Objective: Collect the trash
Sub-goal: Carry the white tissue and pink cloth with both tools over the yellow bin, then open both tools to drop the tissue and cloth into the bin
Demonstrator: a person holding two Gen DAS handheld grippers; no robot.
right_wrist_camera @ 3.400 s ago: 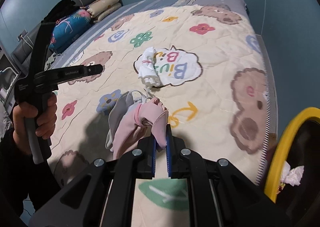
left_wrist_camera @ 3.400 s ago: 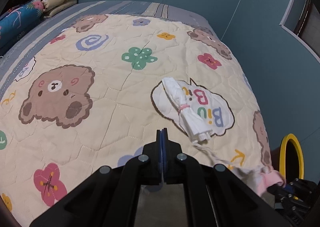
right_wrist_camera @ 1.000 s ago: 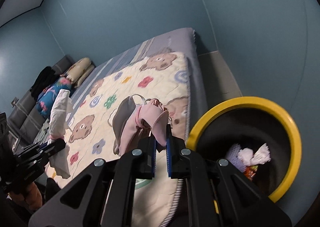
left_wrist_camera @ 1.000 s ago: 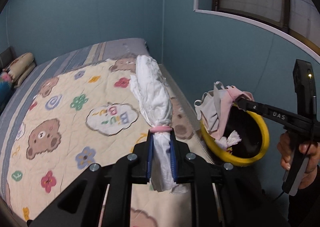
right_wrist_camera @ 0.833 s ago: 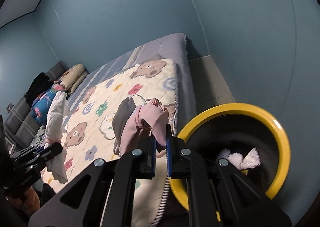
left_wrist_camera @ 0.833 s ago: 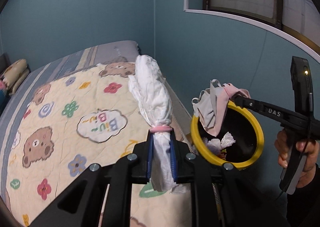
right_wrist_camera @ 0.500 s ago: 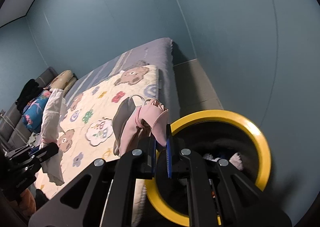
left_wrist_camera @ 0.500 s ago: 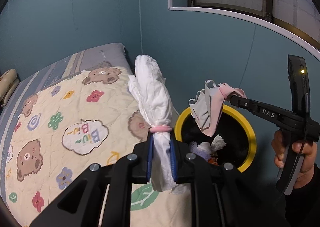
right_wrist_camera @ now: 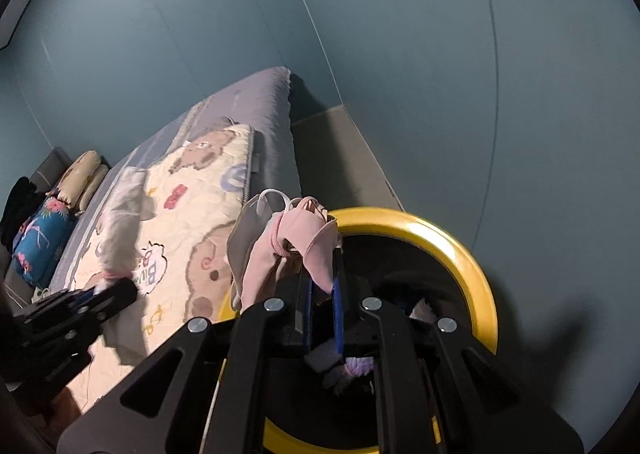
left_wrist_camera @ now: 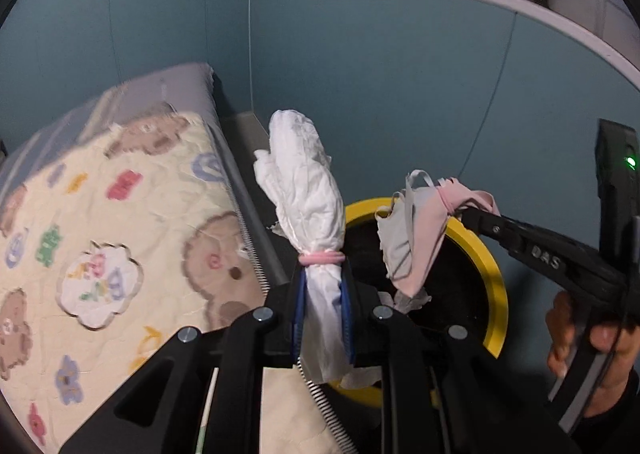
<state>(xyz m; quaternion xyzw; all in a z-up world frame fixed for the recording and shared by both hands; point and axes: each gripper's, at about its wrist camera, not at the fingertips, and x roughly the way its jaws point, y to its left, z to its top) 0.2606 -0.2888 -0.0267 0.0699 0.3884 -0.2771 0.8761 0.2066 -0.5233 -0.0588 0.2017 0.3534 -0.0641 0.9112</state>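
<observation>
Currently both items lifted, none dropped: left gripper [left_wrist_camera: 322, 318] clamps tied white bundle [left_wrist_camera: 306, 194]; right gripper [right_wrist_camera: 322, 304] clamps pink-grey face masks [right_wrist_camera: 280, 250] above yellow-rimmed bin [right_wrist_camera: 472, 266].

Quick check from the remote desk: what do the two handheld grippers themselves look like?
Both are matte black, angular frames with silver screws and blue-lined jaws. The right gripper, seen from the left gripper, has a long snout marked "DAS", a pistol grip in a bare hand with a dark sleeve, and a green indicator light.
</observation>
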